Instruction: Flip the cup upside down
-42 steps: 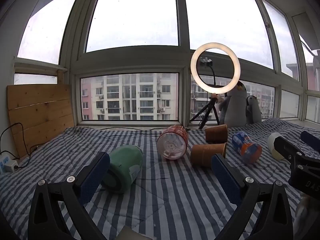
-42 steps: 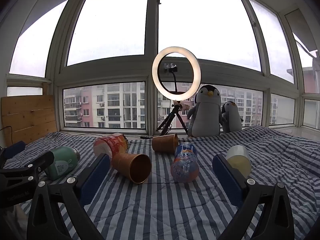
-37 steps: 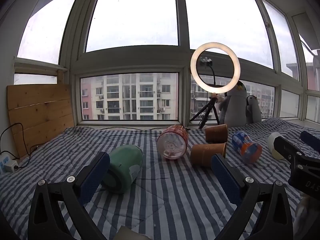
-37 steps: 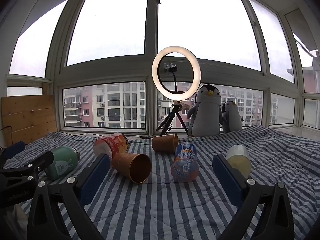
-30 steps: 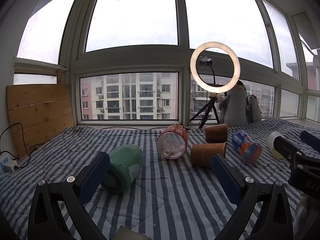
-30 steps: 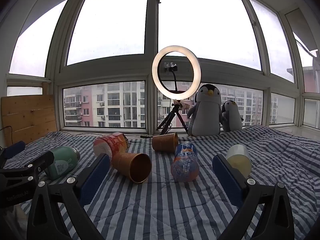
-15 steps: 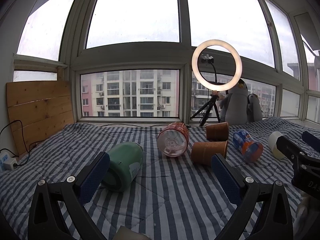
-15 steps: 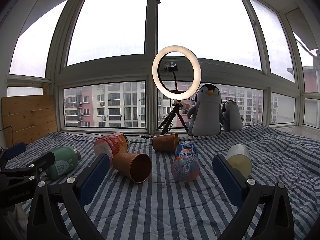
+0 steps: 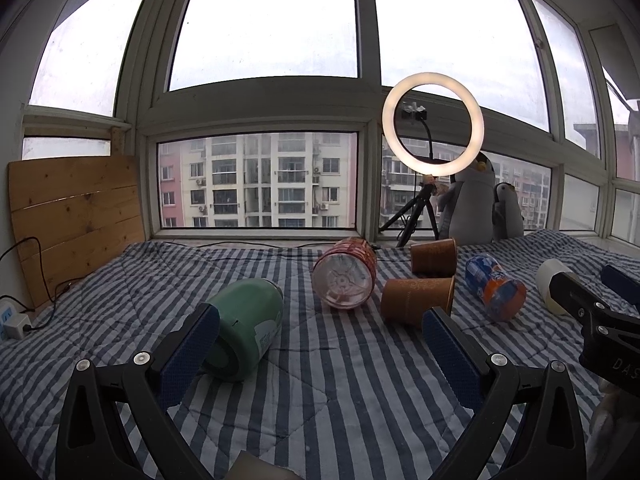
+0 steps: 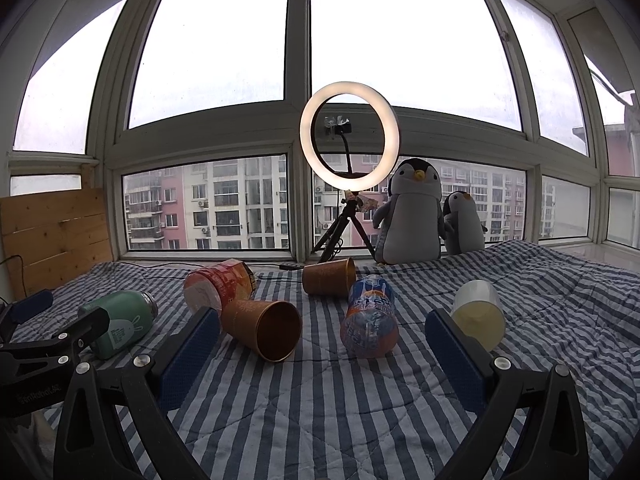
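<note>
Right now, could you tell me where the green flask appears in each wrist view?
Left wrist: green flask lies lower left of centre, behind the left finger.
Right wrist: green flask lies far left, behind the left gripper.
Shared landmark: the ring light.

A blue-white striped quilt (image 10: 320,400) is spread as the support. Lying on it, all on their sides w/ respect to the right gripper (image 10: 320,344): green flask (image 10: 120,326) far left, red cup (image 10: 218,286) ahead-left, brown cup (image 10: 264,330) just ahead, 2nd brown cup (image 10: 329,277) beyond, blue-orange cup (image 10: 370,318) ahead, pale cup (image 10: 478,314) right. Penguin plushes (image 10: 412,216) and tripod (image 10: 340,232) are seen at the far edge.
</note>
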`<state>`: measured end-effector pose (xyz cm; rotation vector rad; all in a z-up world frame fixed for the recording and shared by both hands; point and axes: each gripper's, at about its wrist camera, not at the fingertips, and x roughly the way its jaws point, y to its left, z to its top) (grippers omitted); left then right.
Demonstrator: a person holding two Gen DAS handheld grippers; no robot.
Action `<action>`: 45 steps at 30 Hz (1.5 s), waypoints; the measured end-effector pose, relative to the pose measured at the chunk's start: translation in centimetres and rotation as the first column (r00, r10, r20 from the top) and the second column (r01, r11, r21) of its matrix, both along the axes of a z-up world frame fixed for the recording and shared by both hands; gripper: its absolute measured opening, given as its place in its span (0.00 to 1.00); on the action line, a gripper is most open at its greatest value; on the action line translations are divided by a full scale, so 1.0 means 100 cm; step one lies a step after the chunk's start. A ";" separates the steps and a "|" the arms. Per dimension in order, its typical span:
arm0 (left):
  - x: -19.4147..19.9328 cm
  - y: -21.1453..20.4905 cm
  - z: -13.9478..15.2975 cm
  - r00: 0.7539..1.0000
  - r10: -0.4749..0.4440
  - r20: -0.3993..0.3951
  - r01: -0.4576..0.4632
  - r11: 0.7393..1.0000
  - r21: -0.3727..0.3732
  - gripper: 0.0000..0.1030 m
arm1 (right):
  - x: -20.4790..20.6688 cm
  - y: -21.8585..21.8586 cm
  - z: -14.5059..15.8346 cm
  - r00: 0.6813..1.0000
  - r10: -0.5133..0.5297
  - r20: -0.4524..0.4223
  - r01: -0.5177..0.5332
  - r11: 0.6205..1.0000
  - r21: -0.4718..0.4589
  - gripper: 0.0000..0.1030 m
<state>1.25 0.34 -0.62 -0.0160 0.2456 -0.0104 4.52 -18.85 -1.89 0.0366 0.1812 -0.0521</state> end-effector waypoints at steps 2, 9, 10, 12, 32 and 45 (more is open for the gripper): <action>-0.001 0.002 0.000 1.000 0.005 0.003 -0.005 1.000 -0.008 1.00 | 0.001 0.000 -0.001 1.000 -0.005 -0.008 0.005 1.000 -0.001 0.98; 0.000 0.002 0.001 1.000 0.013 0.001 -0.013 1.000 -0.006 1.00 | 0.000 0.001 0.000 1.000 0.000 -0.003 0.000 1.000 -0.007 0.98; 0.001 0.002 0.001 1.000 0.013 -0.003 -0.013 1.000 -0.006 1.00 | 0.000 0.001 0.001 1.000 0.001 -0.003 -0.001 1.000 -0.006 0.98; 0.001 0.004 0.001 1.000 0.013 -0.005 -0.013 1.000 -0.010 1.00 | -0.001 0.001 0.001 1.000 0.000 0.001 0.000 1.000 -0.005 0.98; 0.001 -0.002 0.002 1.000 0.009 0.000 -0.009 1.000 0.005 1.00 | -0.005 0.004 0.003 1.000 -0.002 0.008 0.003 1.000 -0.008 0.98; 0.012 0.000 -0.001 0.999 0.003 -0.054 -0.003 1.000 0.005 1.00 | 0.006 -0.006 0.003 0.999 0.014 -0.043 -0.013 1.000 0.028 0.98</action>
